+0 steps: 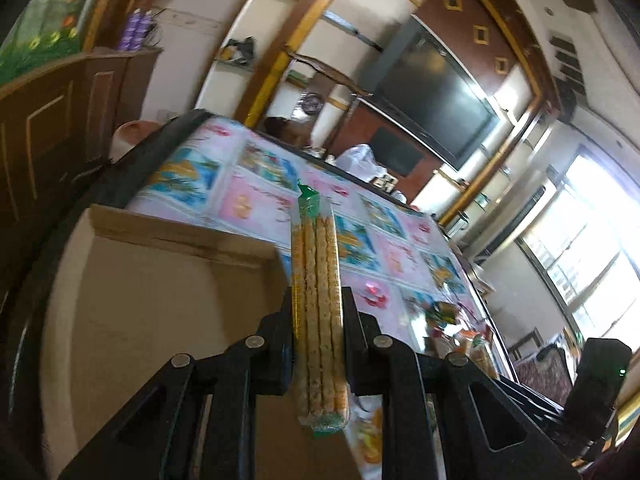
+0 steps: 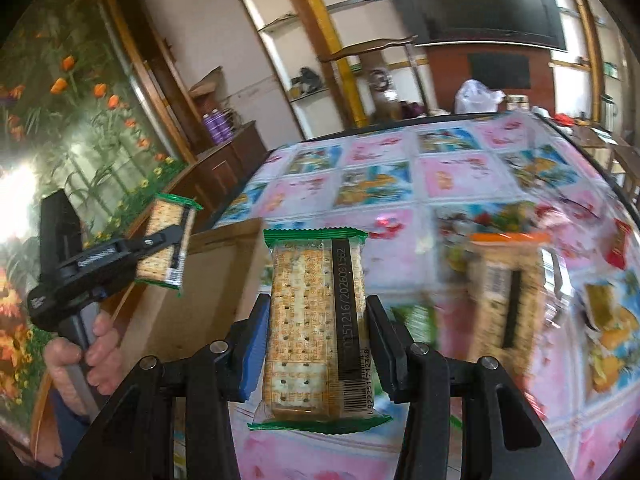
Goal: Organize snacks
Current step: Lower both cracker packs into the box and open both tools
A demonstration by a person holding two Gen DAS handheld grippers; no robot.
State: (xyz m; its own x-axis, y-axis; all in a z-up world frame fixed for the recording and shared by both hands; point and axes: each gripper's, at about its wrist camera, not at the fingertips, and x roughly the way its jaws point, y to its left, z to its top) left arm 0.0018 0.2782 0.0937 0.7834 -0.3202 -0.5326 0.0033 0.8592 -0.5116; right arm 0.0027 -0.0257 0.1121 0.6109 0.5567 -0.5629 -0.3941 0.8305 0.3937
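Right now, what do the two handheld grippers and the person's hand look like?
Both grippers are black plastic scissor linkages with round silver pivot pins. The right gripper has a blue pad on one finger. The left gripper, seen from the side, shows a coiled metal spring and a black handle gripped by a bare hand, a dark blue sleeve below it.

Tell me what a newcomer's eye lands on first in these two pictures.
First, the green-edged clear packet of crackers clamped flat between the right gripper jaws, dead centre of the right wrist view. Next, a second green-edged cracker packet gripped edge-on by the left gripper, held above the open brown cardboard box. Behind both spreads the bright pink-and-blue patterned tablecloth, with more snack packets blurred at its right side.
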